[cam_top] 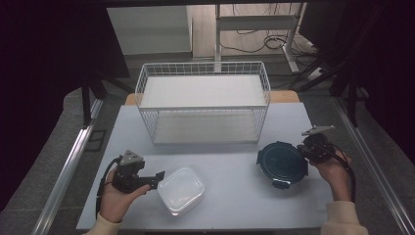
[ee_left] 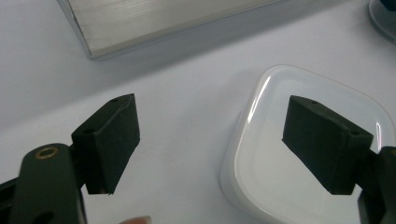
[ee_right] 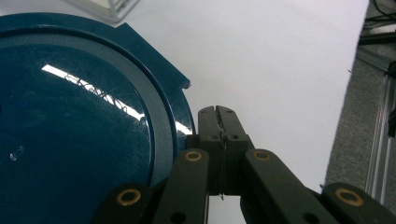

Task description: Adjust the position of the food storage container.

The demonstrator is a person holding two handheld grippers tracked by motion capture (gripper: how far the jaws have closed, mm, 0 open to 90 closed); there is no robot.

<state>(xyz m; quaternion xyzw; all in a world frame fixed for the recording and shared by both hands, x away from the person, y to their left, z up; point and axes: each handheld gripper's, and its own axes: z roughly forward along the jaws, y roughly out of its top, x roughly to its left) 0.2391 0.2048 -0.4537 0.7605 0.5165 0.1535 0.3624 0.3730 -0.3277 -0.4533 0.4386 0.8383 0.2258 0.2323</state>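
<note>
High view: left gripper (cam_top: 157, 179) agape, right gripper (cam_top: 302, 150) pinched.

Between the left gripper (ee_left: 210, 144)'s wide-apart jaws lies bare white table (ee_left: 187, 116); the clear square container (ee_left: 308, 154) sits under its right jaw. The right gripper (ee_right: 218, 116)'s jaws meet just beside the round blue lid (ee_right: 70, 116), with open table ahead. A wire basket (cam_top: 203, 103) blocks the far side.

A white wire basket (cam_top: 203, 100) stands at the far middle of the pale desk (cam_top: 235, 196). Beyond it, on the floor, cables (cam_top: 266, 41) lie beside a metal frame (cam_top: 218, 29).
</note>
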